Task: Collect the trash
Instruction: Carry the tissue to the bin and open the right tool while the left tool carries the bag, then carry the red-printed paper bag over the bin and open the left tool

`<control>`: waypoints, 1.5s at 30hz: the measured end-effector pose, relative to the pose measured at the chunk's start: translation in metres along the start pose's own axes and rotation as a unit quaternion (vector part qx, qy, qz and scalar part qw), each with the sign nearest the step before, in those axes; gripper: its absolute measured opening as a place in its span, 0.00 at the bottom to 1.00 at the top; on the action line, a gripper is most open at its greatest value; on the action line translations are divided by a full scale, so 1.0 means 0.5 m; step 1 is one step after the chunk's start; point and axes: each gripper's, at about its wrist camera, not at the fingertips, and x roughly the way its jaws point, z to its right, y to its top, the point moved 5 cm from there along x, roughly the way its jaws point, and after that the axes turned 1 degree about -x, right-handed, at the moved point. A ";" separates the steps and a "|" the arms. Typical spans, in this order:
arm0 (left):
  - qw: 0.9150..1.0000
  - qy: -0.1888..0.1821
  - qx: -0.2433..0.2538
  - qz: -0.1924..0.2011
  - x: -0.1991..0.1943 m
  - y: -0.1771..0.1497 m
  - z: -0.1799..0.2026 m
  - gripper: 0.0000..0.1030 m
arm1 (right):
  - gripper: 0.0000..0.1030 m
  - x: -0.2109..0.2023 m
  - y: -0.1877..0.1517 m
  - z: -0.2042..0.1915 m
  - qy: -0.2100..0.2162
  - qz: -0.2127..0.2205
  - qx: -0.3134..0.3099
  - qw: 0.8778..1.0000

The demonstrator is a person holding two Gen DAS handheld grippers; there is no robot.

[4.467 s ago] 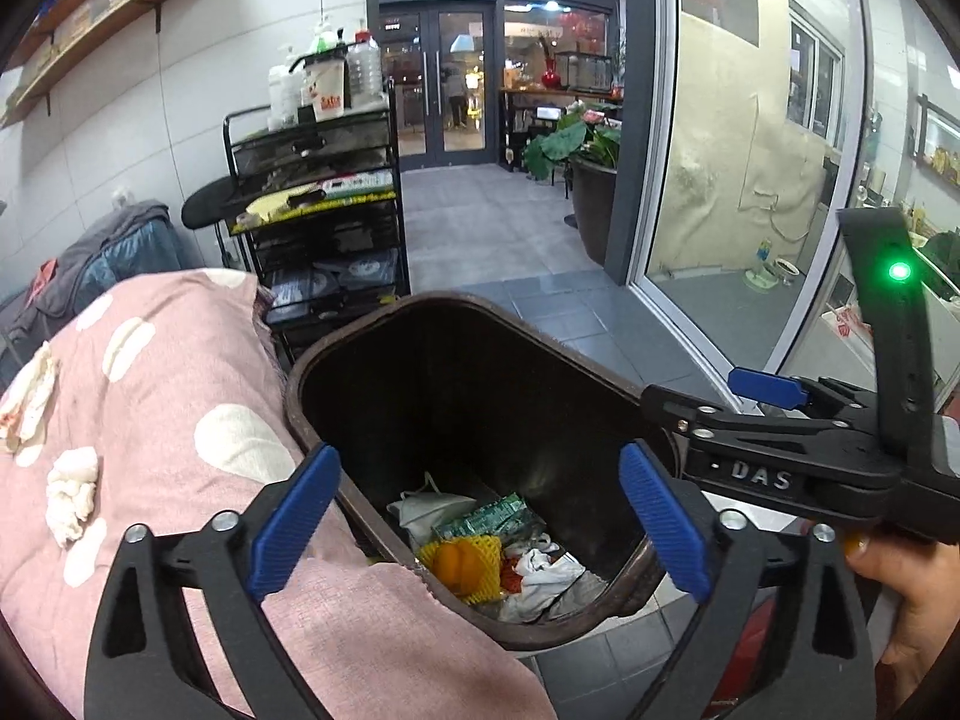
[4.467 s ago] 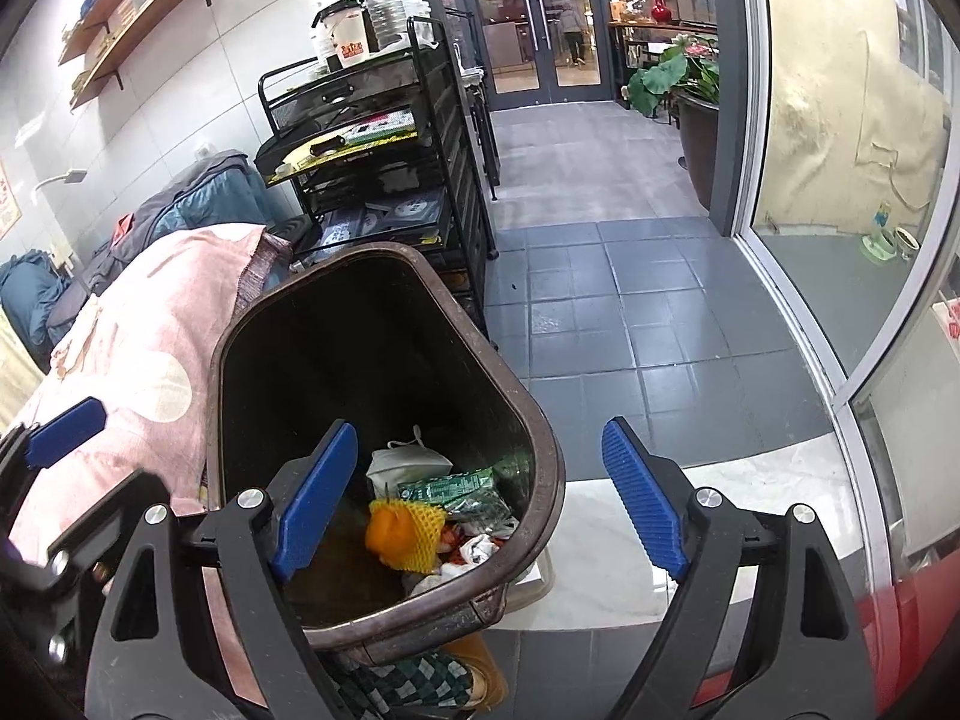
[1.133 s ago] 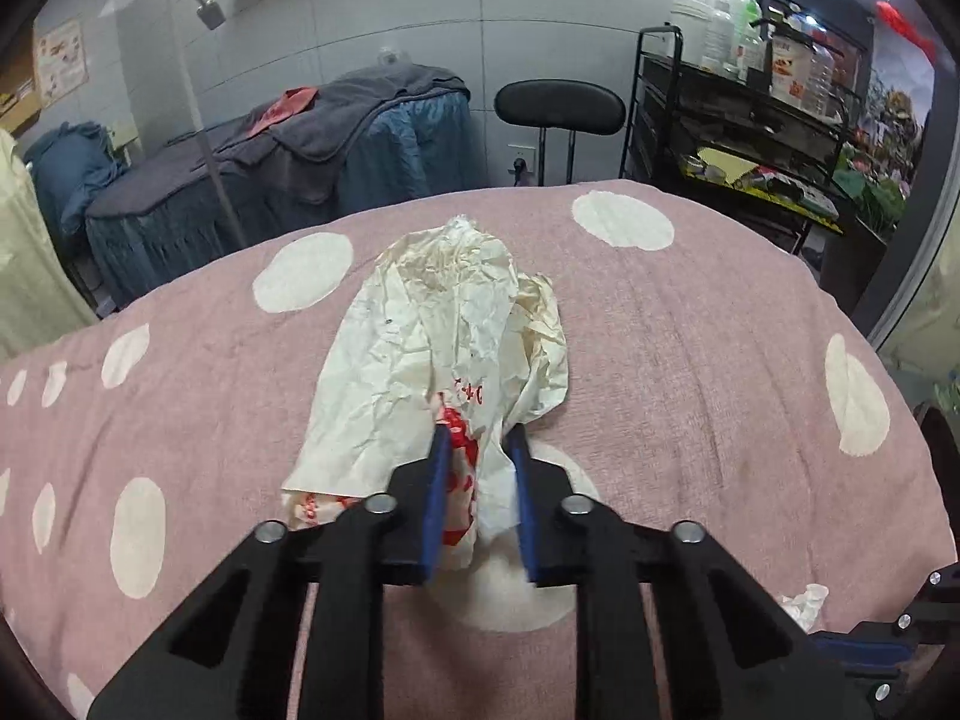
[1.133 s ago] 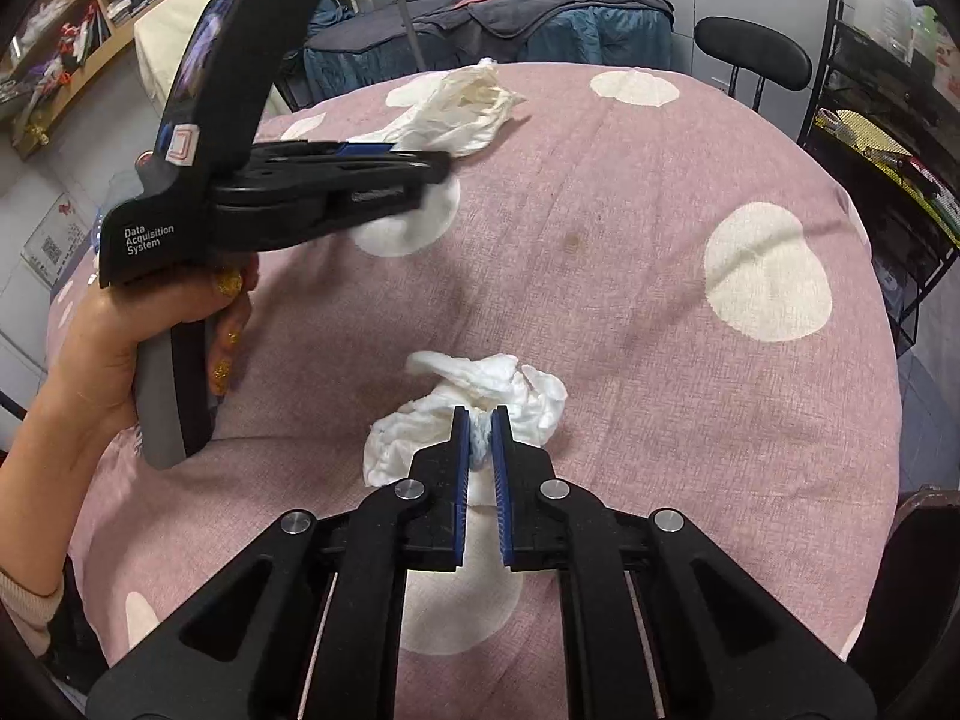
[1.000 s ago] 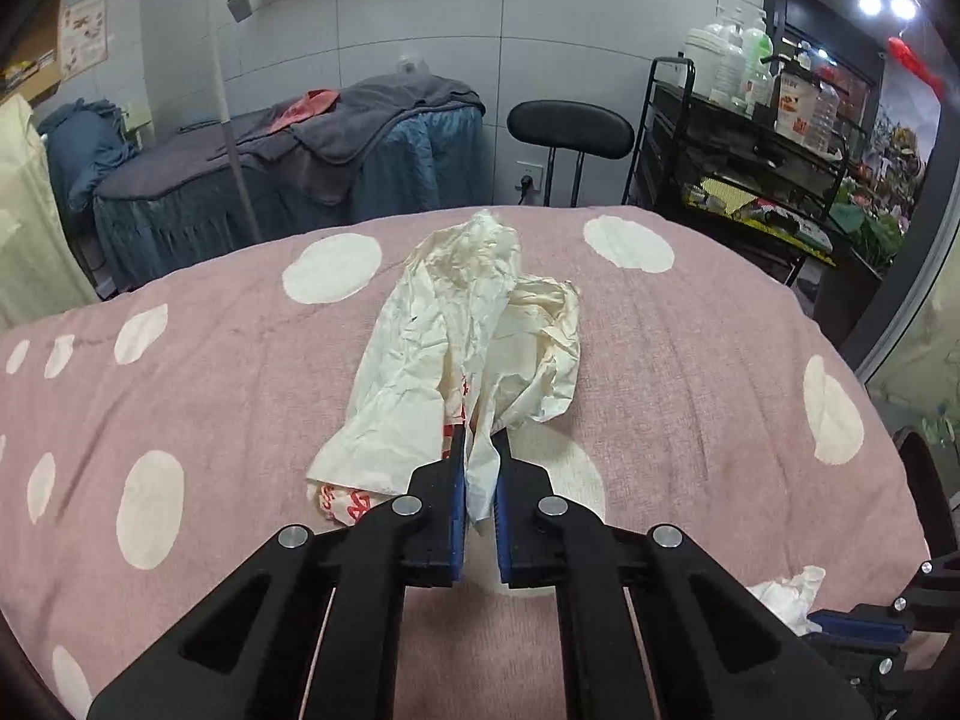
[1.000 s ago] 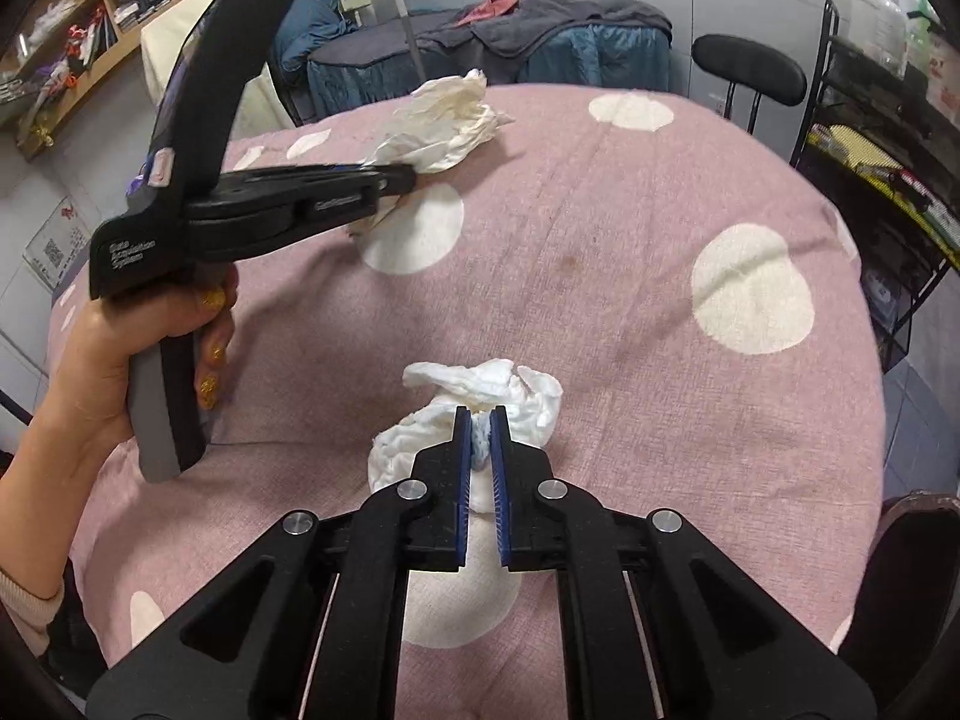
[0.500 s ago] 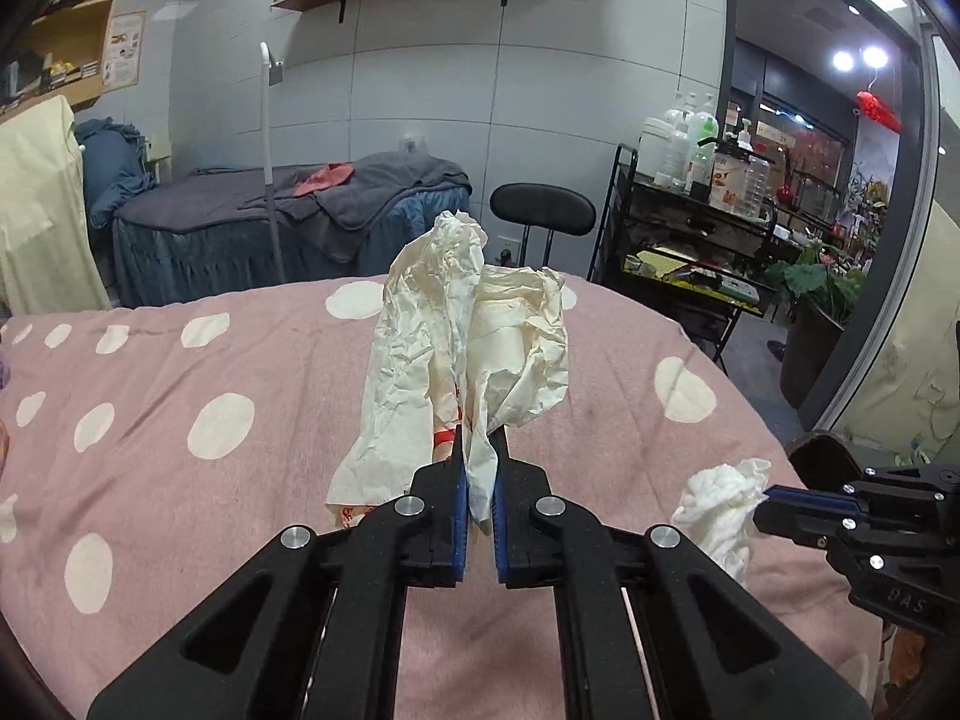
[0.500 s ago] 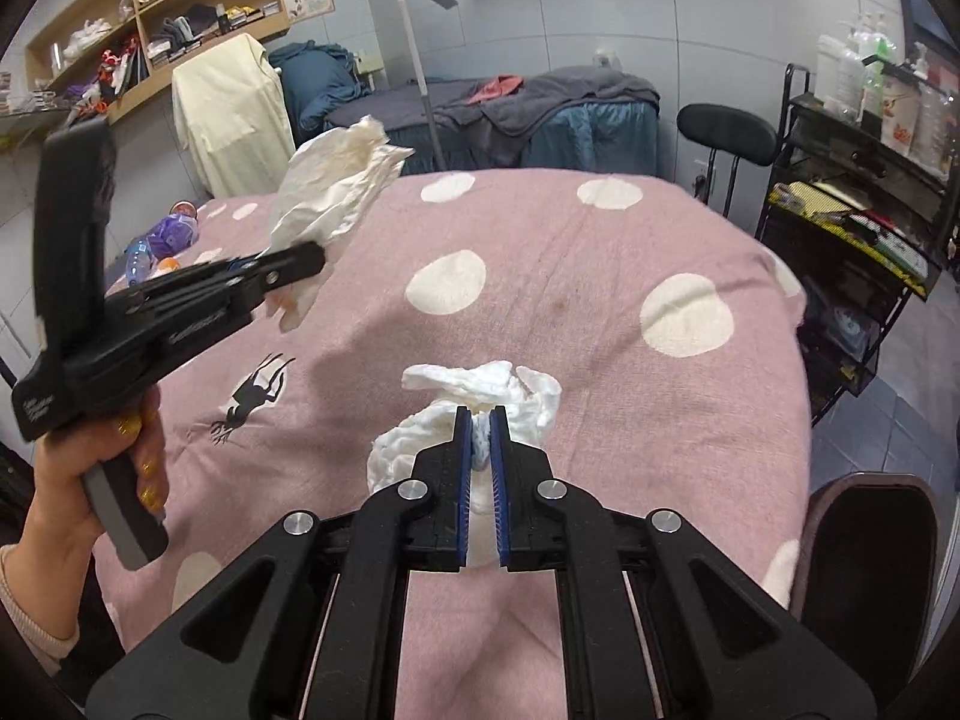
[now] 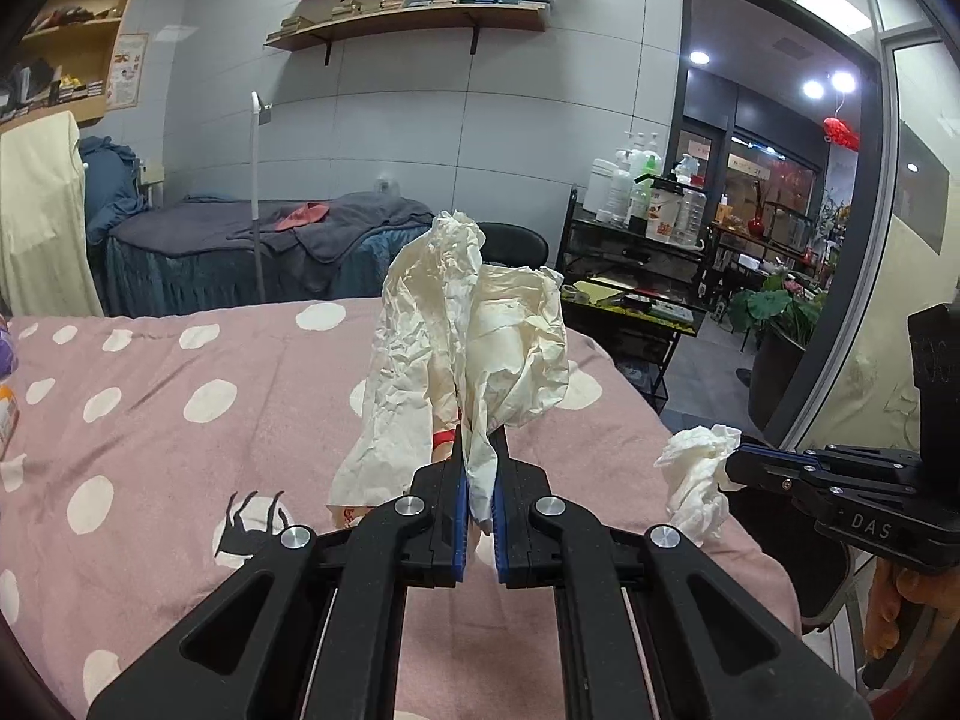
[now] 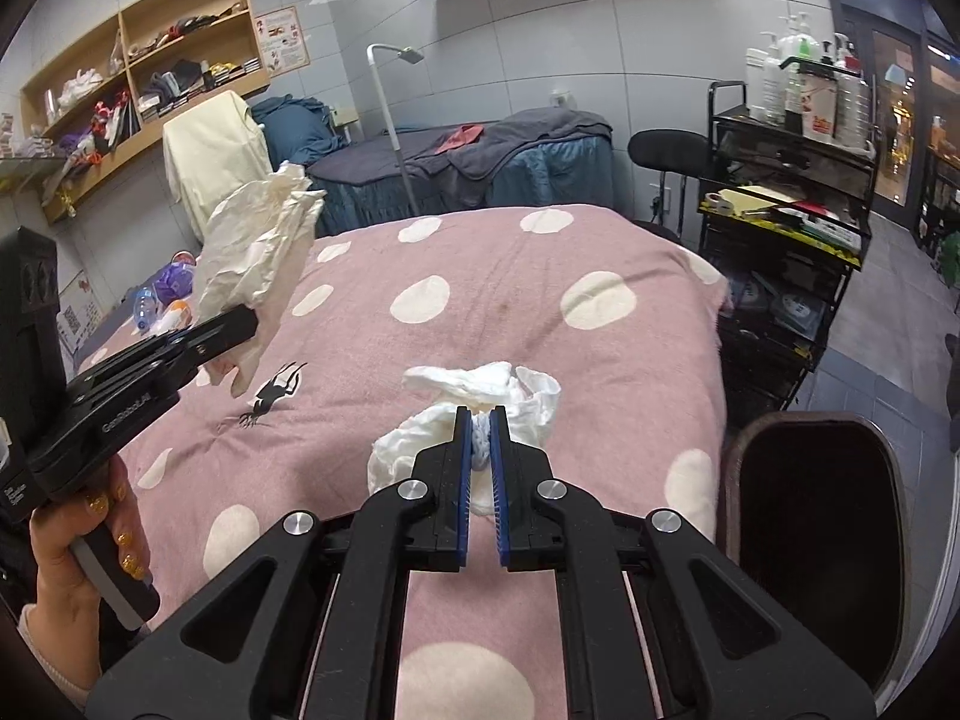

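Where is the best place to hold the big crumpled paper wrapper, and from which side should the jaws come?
Grip the crumpled paper wrapper at its gathered lower folds, coming from below, as the left gripper does now. There the sheet bunches into a narrow, thick pleat that shut jaws can pinch firmly. The upper part fans out wide and loose, so a grip there would probably slip or tear.

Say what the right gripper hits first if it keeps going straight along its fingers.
Apart from the tissue it is already shut on, the right gripper points down at the pink bedspread, so it would likely meet that first. The bin sits off to its right, outside that line. Depth is uncertain.
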 end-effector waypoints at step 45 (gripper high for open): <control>0.987 -0.150 0.032 -0.046 0.044 -0.074 0.319 0.06 | 0.72 -0.059 -0.270 0.432 -0.214 -0.040 0.176 0.960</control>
